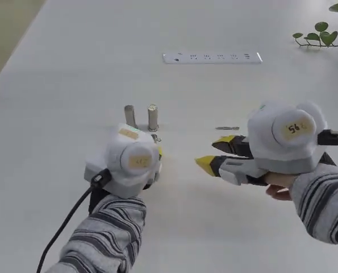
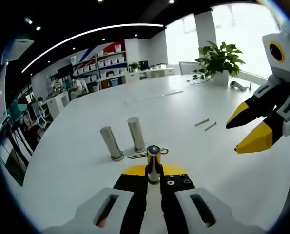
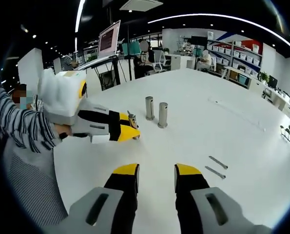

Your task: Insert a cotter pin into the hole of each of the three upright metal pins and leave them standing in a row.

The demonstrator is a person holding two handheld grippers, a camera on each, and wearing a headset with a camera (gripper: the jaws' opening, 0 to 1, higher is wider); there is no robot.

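The white table [image 1: 55,85] carries everything. The left gripper [image 2: 154,171] is closed on one pin [image 2: 153,160], which stands upright between its tips and is held by its lower part. The right gripper [image 3: 156,174] is open with a moderate gap and has nothing in it. It hovers above the table, to the right of the left one, with its tips pointing toward it.

Just ahead of the left tips and a little to their left, two pins [image 2: 136,134] stand upright, near each other but not touching. I cannot see any cotter in them. Through the top of the gripped pin a cotter [image 2: 163,151] seems to pass already, with its ring on the right side and its legs out to the left. Two cotters [image 3: 218,162] lie flat on the table, ahead and to the right of the right jaws, close together.

I judge the step in hand to be fetching the next cotter. To do it well, the right gripper should come down low and take one cotter by its ring end, so the legs stick out free. They are thin and lie close together, so a careless closing may push one away or catch both. The left gripper should set its pin beside the two, in line, and open slowly so the pin does not tip.
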